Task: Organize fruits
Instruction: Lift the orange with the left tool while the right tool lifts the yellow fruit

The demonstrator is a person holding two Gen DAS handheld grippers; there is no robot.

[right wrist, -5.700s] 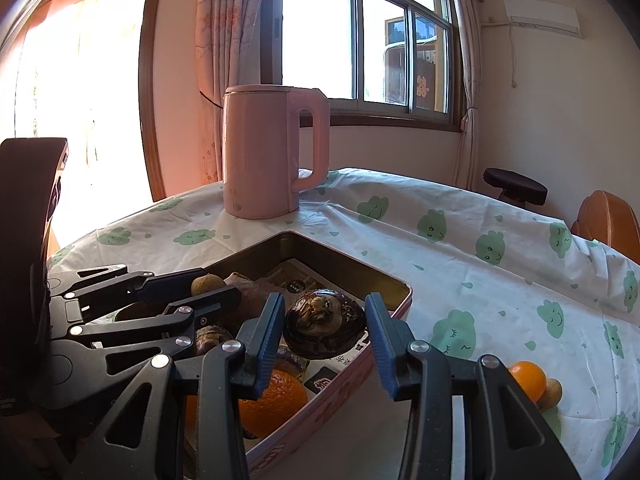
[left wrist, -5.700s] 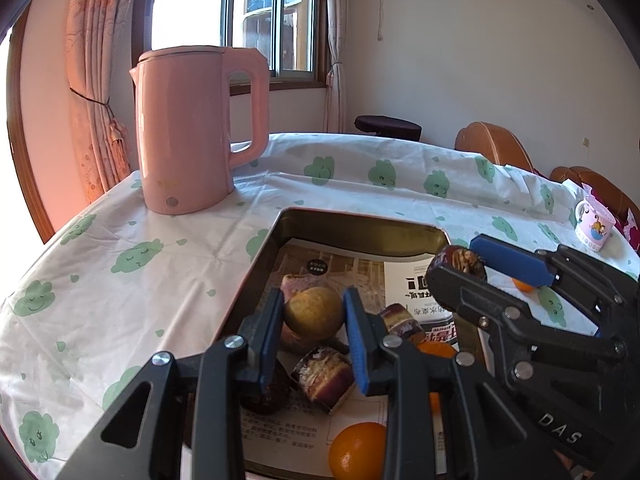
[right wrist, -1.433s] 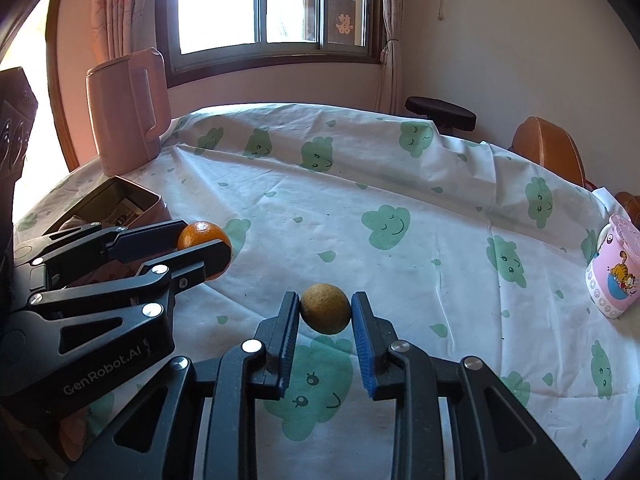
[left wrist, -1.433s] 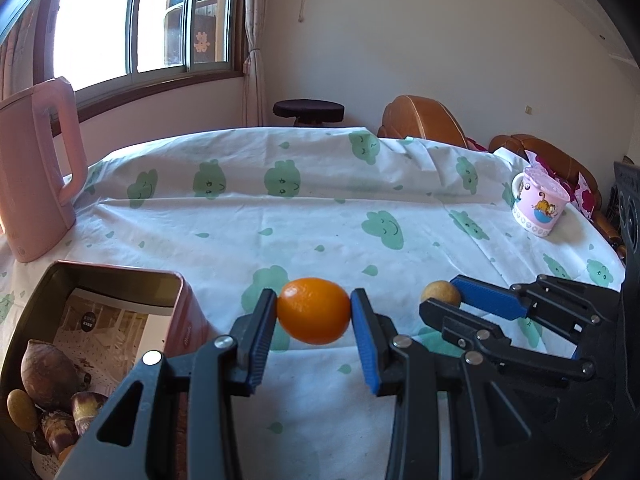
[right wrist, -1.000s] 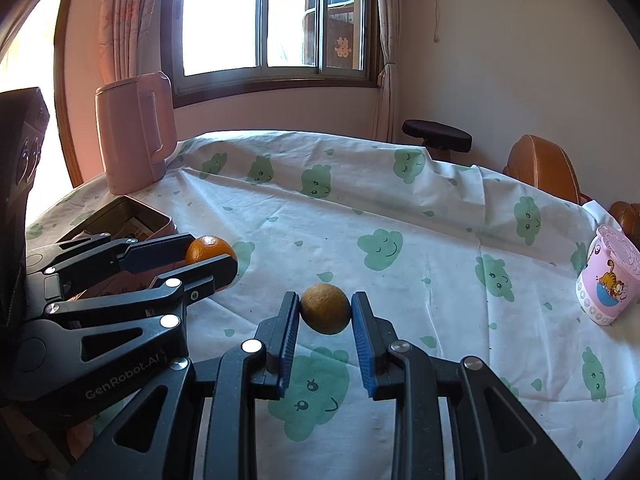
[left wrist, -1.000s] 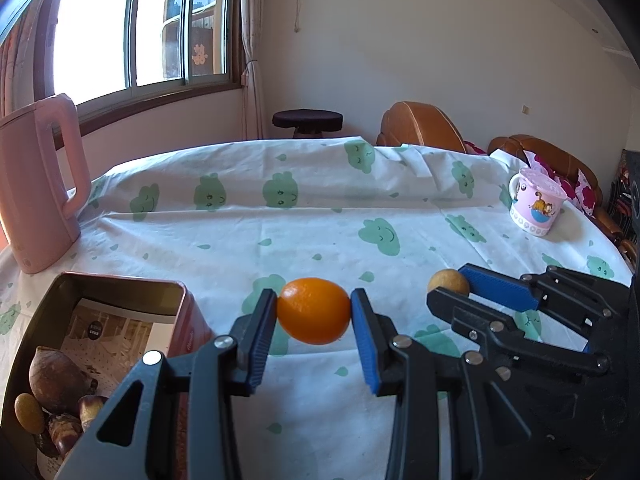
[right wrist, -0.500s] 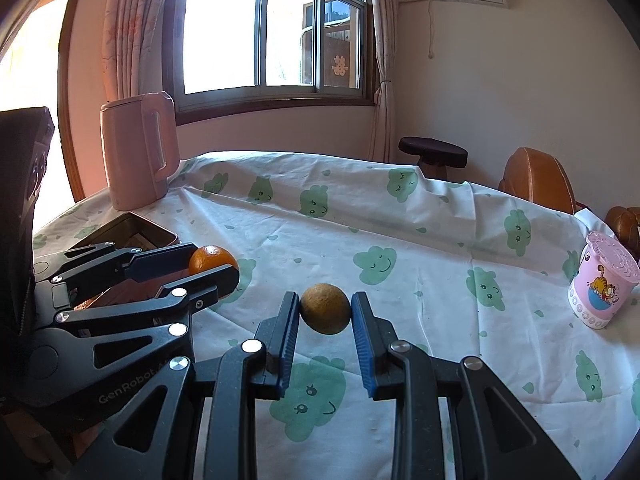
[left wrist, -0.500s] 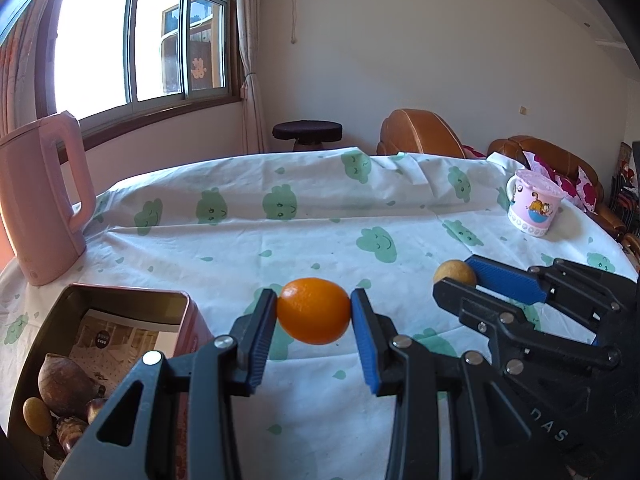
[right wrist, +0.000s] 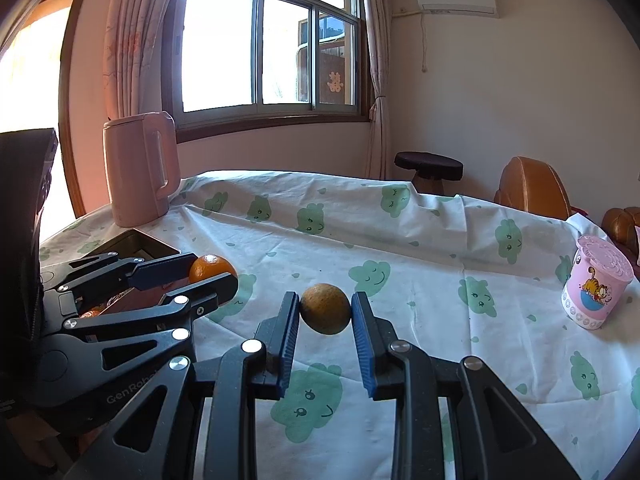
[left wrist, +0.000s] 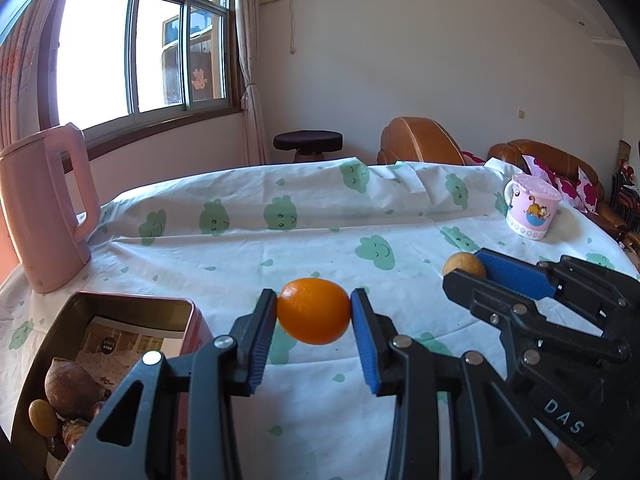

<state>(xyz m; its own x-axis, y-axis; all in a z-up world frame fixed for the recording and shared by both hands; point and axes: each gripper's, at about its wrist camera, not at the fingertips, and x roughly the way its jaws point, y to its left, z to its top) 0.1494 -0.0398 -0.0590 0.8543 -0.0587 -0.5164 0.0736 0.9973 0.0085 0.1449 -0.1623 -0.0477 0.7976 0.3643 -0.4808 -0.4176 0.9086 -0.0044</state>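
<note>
Gripping an orange [left wrist: 314, 311], the left gripper [left wrist: 314, 312] holds it clear of the counter [left wrist: 280, 240] for transfer into the tin [left wrist: 132, 306]; the right gripper [right wrist: 325, 310] clamps a brown fruit [right wrist: 325, 309] likewise.

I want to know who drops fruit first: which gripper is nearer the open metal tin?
Left. The left gripper, holding the orange, is just beside the open metal tin; the right gripper, holding the round brown fruit, is farther out over the tablecloth.

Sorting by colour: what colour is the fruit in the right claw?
Dull yellow-brown fruit, clearest in the right wrist view.
</note>
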